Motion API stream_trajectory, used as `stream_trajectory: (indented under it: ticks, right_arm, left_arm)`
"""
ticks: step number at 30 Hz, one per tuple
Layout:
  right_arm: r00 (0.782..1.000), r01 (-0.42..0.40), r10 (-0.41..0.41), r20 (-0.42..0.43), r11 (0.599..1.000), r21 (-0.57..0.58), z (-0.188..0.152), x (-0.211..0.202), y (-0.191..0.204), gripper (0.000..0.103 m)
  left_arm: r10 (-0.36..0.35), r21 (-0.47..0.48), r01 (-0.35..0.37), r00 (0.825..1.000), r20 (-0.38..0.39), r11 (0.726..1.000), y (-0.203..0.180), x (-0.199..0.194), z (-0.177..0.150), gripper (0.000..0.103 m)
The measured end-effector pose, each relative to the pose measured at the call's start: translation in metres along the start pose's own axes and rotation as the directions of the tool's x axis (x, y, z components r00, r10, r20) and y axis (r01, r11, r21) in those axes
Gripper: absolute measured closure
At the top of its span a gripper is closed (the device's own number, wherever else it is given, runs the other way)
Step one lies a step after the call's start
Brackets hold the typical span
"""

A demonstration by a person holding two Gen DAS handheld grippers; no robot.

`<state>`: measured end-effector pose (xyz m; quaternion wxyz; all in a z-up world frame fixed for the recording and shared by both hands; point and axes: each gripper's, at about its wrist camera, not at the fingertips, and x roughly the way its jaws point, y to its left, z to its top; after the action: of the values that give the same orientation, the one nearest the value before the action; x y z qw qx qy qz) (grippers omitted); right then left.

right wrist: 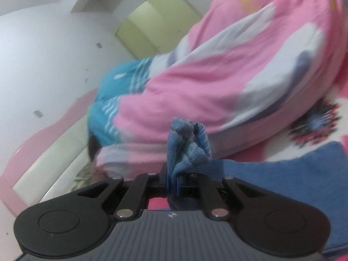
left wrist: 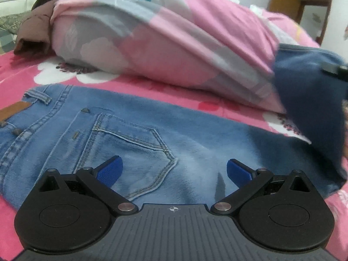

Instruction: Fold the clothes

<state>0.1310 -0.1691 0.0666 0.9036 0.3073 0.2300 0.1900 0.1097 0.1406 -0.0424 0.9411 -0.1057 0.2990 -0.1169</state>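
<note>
Blue jeans [left wrist: 121, 126] lie flat on the pink flowered bed sheet [left wrist: 19, 69], back pocket and brown waistband patch facing up. My left gripper [left wrist: 174, 169] hovers just above the seat of the jeans, open, with nothing between its blue pads [left wrist: 108, 170]. At the right of the left wrist view a jeans leg [left wrist: 311, 100] hangs lifted, with the other gripper's black tip [left wrist: 335, 69] at its top. In the right wrist view my right gripper [right wrist: 173, 180] is shut on a bunched fold of the denim [right wrist: 187, 143], which sticks up from between the pads.
A rolled pink, white and grey quilt [left wrist: 165, 41] lies across the bed right behind the jeans. A brown garment [left wrist: 34, 30] sits at its left end, a teal striped cloth [right wrist: 111, 100] on top. White walls and a yellowish wardrobe [right wrist: 152, 26] stand beyond.
</note>
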Motion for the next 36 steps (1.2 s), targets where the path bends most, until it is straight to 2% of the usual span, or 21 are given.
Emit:
stream_trajectory:
  ticks: [4, 7, 11, 13, 17, 20, 23, 27, 31, 34, 36]
  right_arm:
    - [0.997, -0.056, 0.055, -0.048, 0.998, -0.006, -0.020, 0.034, 0.022, 0.097]
    - [0.992, -0.097, 0.096, -0.084, 0.995, -0.006, -0.033, 0.057, 0.035, 0.097]
    - [0.980, -0.152, 0.147, -0.137, 0.988, -0.025, -0.050, 0.086, 0.058, 0.097]
    - [0.972, -0.181, 0.171, -0.163, 0.982, -0.052, -0.060, 0.102, 0.073, 0.097]
    - [0.953, -0.245, 0.217, -0.213, 0.963, -0.115, -0.083, 0.129, 0.105, 0.097]
    - [0.939, -0.278, 0.215, -0.269, 0.933, -0.227, -0.111, 0.151, 0.136, 0.096]
    - [0.939, -0.281, 0.157, -0.305, 0.863, -0.421, -0.150, 0.166, 0.168, 0.097]
    - [0.948, -0.269, 0.089, -0.306, 0.739, -0.618, -0.192, 0.170, 0.196, 0.096]
    - [0.959, -0.254, 0.051, -0.280, 0.599, -0.760, -0.218, 0.165, 0.217, 0.096]
    - [0.962, -0.236, -0.008, -0.272, 0.473, -0.849, -0.238, 0.170, 0.228, 0.096]
    - [0.969, -0.216, -0.021, -0.246, 0.416, -0.884, -0.249, 0.168, 0.233, 0.093]
  left_arm:
    - [-0.038, -0.063, 0.041, 0.998, 0.050, 0.997, 0.018, -0.020, 0.005, 0.000]
    - [-0.009, -0.139, 0.025, 0.994, 0.110, 0.990, 0.044, -0.038, 0.013, 0.000]
    - [0.030, -0.253, 0.021, 0.980, 0.196, 0.967, 0.087, -0.062, 0.020, 0.000]
    - [0.062, -0.303, 0.014, 0.968, 0.241, 0.953, 0.106, -0.074, 0.021, 0.000]
    - [0.150, -0.401, -0.007, 0.934, 0.325, 0.916, 0.140, -0.095, 0.022, 0.000]
    - [0.172, -0.433, 0.004, 0.914, 0.367, 0.901, 0.154, -0.105, 0.023, 0.000]
    - [0.186, -0.442, 0.013, 0.895, 0.405, 0.897, 0.159, -0.112, 0.022, 0.000]
    - [0.182, -0.474, 0.045, 0.888, 0.423, 0.879, 0.171, -0.116, 0.022, 0.000]
    - [0.180, -0.500, 0.066, 0.885, 0.429, 0.864, 0.180, -0.121, 0.018, 0.000]
    - [0.186, -0.504, 0.058, 0.887, 0.422, 0.862, 0.182, -0.121, 0.018, 0.000]
    - [0.192, -0.504, 0.053, 0.886, 0.422, 0.862, 0.183, -0.121, 0.018, 0.000]
